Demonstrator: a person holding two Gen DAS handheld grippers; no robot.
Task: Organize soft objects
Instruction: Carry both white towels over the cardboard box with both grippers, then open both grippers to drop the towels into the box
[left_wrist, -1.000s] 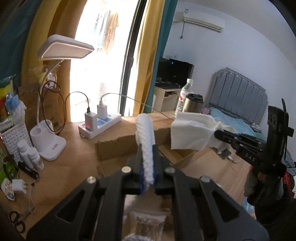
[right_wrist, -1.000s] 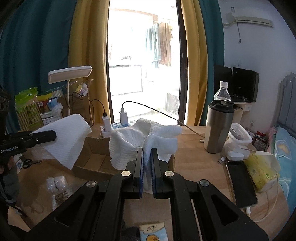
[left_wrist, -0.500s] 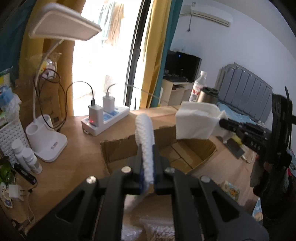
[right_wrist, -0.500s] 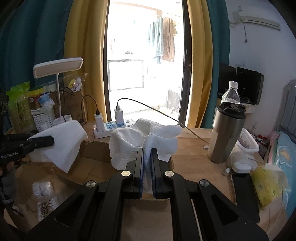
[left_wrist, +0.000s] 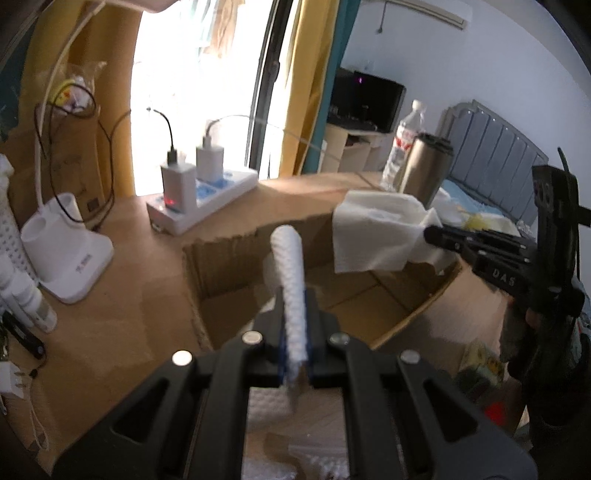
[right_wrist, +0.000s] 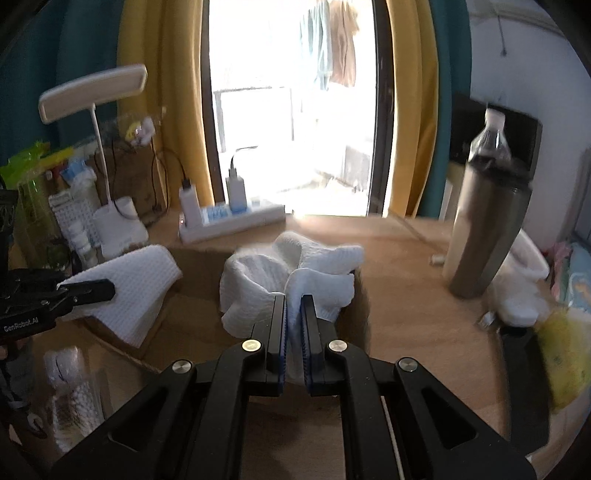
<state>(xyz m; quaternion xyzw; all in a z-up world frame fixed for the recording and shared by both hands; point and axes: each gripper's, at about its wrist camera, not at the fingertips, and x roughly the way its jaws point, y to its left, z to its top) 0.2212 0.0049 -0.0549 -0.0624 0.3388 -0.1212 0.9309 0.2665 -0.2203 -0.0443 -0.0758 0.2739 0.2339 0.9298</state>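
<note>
- Cloth (left_wrist: 291, 280), white and waffled, is hanging pinched in my left claw (left_wrist: 293, 350) over the open cardboard box (left_wrist: 221, 266) on the bench (left_wrist: 122, 332).
- I am clamping my right claw (right_wrist: 293, 332) on a second white cloth (right_wrist: 295, 273), bunched above the box's right side.
</note>
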